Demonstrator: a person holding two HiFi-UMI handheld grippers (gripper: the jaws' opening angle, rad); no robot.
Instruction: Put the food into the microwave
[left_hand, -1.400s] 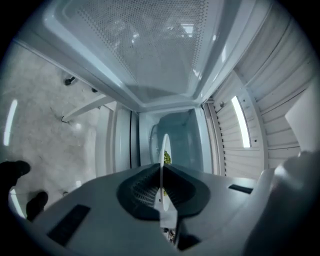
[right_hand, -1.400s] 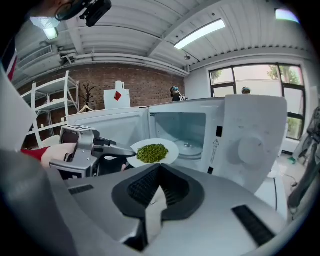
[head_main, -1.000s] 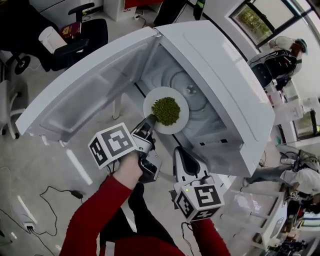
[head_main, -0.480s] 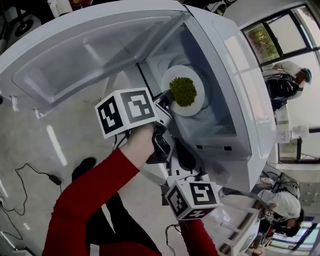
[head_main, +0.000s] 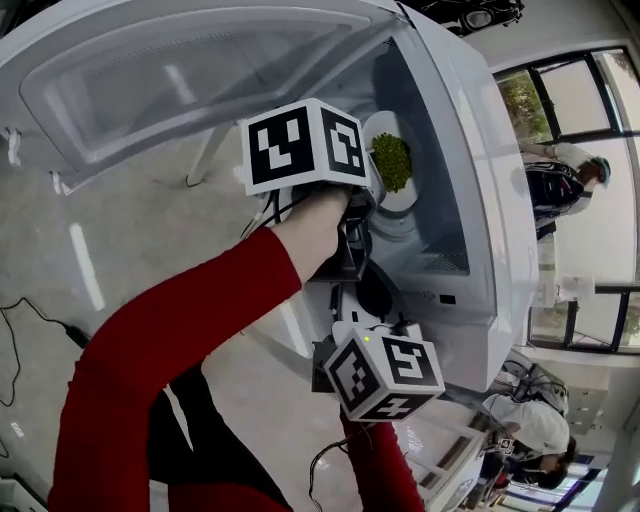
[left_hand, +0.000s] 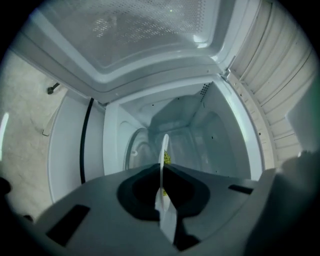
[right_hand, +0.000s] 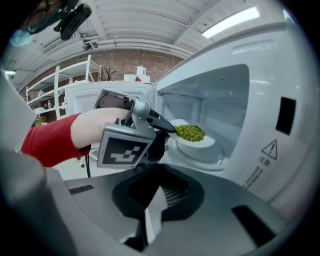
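One plate (head_main: 402, 198) of green food (head_main: 392, 160), inside microwave (head_main: 490, 230)

plate of peas inside the open microwave

the boxy white microwave (head_main: 487, 215) stands with its door (head_main: 190, 70) swung wide open, the pale cavity and its glass turntable (right_hand: 200, 152) showing. the round white plate (head_main: 402, 198) is inside the cavity, over the turntable, roughly level; whether it touches cannot be told. a low heap of small green peas (head_main: 392, 160) sits at its middle. the left gripper (head_main: 368, 192) clamps the plate's near rim.
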